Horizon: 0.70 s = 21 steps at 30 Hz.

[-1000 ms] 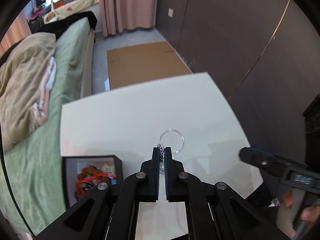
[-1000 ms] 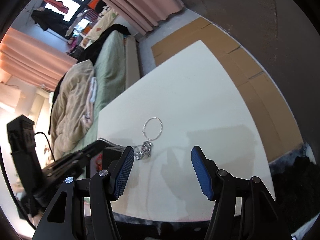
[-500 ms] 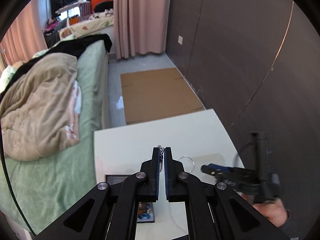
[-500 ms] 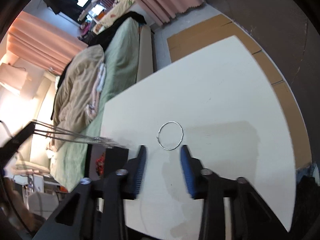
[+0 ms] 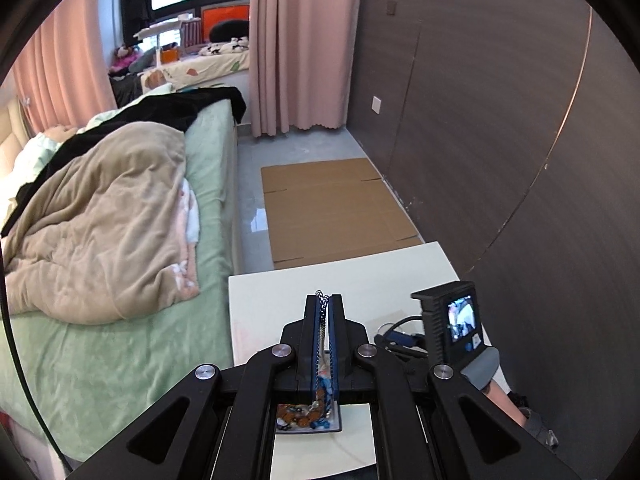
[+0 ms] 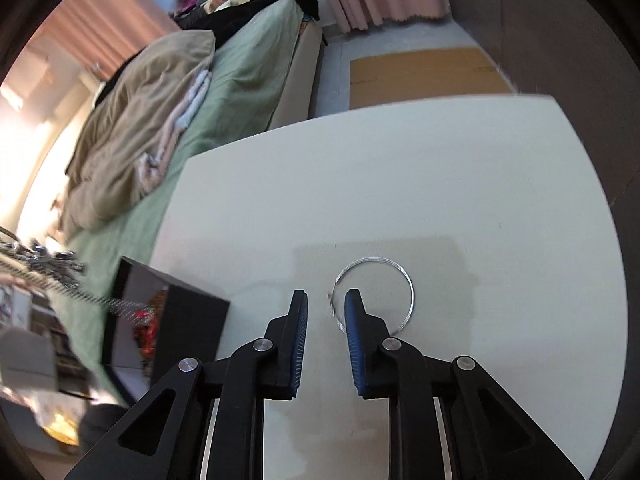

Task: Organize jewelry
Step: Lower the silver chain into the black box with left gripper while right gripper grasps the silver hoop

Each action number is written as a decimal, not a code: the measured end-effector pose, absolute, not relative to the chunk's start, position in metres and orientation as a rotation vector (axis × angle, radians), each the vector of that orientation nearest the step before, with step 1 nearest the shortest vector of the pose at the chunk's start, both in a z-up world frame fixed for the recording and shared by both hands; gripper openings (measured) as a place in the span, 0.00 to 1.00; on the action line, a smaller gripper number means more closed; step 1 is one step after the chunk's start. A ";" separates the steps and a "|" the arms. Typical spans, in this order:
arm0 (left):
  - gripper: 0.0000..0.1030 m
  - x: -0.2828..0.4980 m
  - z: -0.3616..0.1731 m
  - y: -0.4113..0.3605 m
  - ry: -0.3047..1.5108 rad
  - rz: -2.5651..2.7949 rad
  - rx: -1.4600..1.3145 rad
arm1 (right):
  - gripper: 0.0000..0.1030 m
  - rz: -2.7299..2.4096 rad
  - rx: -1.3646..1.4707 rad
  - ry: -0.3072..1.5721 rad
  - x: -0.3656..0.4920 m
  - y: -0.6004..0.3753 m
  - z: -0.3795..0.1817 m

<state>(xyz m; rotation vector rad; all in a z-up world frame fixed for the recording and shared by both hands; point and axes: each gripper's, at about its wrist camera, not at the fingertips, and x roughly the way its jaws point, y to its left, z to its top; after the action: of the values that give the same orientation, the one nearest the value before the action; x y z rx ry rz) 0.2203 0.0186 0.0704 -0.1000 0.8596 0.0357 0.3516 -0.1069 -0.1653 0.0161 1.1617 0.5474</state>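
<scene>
My left gripper (image 5: pixel 322 298) is shut on a black-and-white chain necklace (image 5: pixel 320 344), lifted above the white table (image 6: pixel 400 184). The chain hangs between the fingers towards a black jewelry box (image 5: pixel 308 422) holding colourful pieces. In the right wrist view the same box (image 6: pixel 168 320) stands at the left, with a blurred silver chain (image 6: pixel 80 296) dangling into it. A thin silver bangle (image 6: pixel 374 292) lies flat on the table. My right gripper (image 6: pixel 326 304) is low over the bangle's left edge, jaws closing. That edge lies between the pads, near the right pad, and they do not press on it.
A bed (image 5: pixel 120 240) with a beige duvet runs along the table's left side. Flattened cardboard (image 5: pixel 332 208) lies on the floor beyond the table. A dark panelled wall (image 5: pixel 500 140) stands on the right. The right gripper's rear screen (image 5: pixel 460 322) shows beside my left fingers.
My left gripper rose with the necklace and now hangs it over the box. My right gripper's jaws narrowed a lot and it moved down onto the bangle's left edge.
</scene>
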 end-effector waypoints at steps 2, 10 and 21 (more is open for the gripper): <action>0.03 0.217 0.070 0.022 0.863 0.043 -0.101 | 0.18 0.554 -0.011 1.162 0.352 -0.100 -0.169; 0.03 0.209 0.068 0.032 0.869 0.056 -0.110 | 0.04 0.501 -0.155 1.145 0.346 -0.088 -0.174; 0.03 0.198 0.043 0.037 0.900 0.052 -0.156 | 0.03 0.547 -0.009 1.075 0.341 -0.112 -0.133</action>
<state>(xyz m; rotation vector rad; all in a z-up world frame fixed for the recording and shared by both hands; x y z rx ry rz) 0.1979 0.0369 0.0426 -0.1559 0.9000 0.0520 0.3405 -0.1123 -0.1326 -0.0095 1.0753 0.5469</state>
